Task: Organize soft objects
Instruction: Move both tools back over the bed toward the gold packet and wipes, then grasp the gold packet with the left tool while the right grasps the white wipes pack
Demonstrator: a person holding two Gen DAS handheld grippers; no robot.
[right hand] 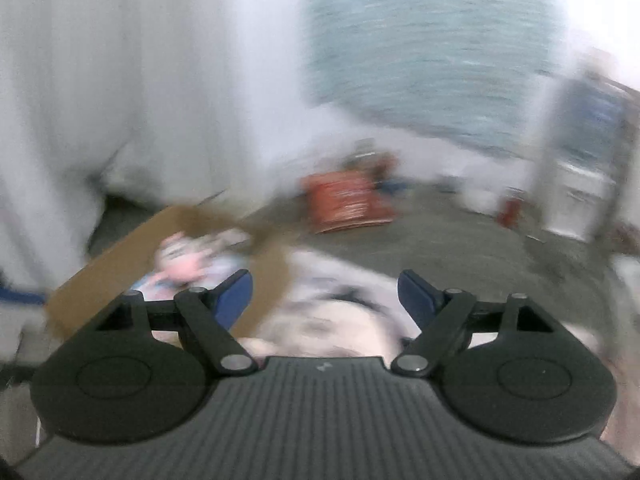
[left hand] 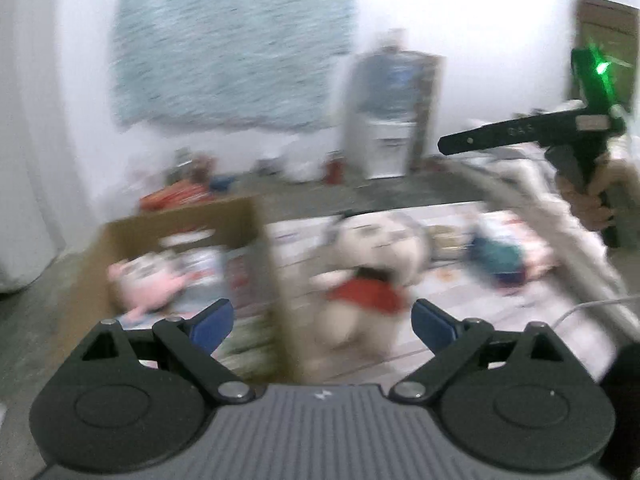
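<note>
A: Left gripper [left hand: 322, 322]?

B: Jaws spread wide, nothing between the blue pads [left hand: 212, 322]. It hangs above the mat [left hand: 460, 312], right over the near wall of the cardboard box [left hand: 256, 232].

A: Right gripper [right hand: 325, 300]?

B: Also wide open, empty. In the left view it's up at the right edge, held in a hand [left hand: 588, 204], well apart from the toys.

A: Soft stuff?

B: Pale plush in a red top [left hand: 368, 264] lies on the mat just right of the box. A pink plush [left hand: 148, 280] is already inside the box (heavy blur, can't tell what else is in there). Teal soft toy [left hand: 500, 258] further right on the mat.

A: Right view?

B: Box [right hand: 120, 264] at left, pink plush [right hand: 184, 268] inside, pale plush [right hand: 320, 328] directly below the gripper.
</note>
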